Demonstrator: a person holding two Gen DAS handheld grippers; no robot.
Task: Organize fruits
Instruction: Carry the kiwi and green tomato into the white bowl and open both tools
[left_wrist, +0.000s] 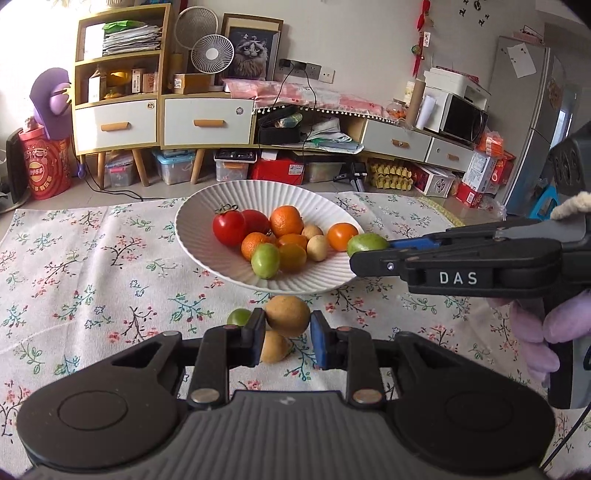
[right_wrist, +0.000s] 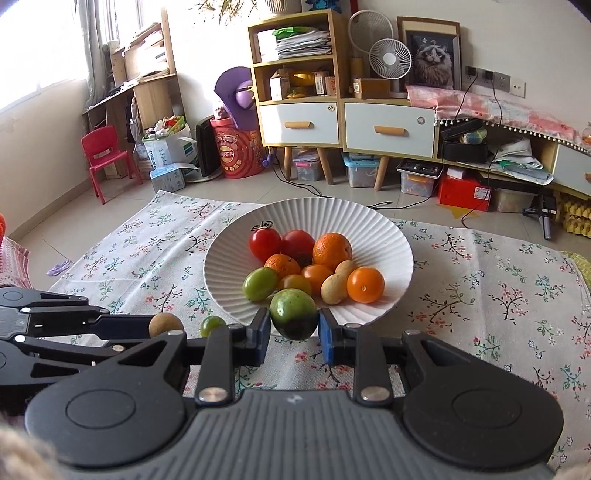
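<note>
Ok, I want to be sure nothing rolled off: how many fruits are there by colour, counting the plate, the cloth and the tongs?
Red fruits: 2, in the plate
Orange fruits: 5, in the plate
Green fruits: 3 (1 plate, 1 on the cloth, 1 in the right tongs)
Tan fruits: 4 (2 plate, 1 cloth, 1 in the left tongs)
Total: 14

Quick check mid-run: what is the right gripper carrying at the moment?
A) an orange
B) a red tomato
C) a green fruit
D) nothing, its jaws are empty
C: in the right wrist view the right gripper has its blue pads clamped on either side of a green fruit, held just short of the white plate.
</note>
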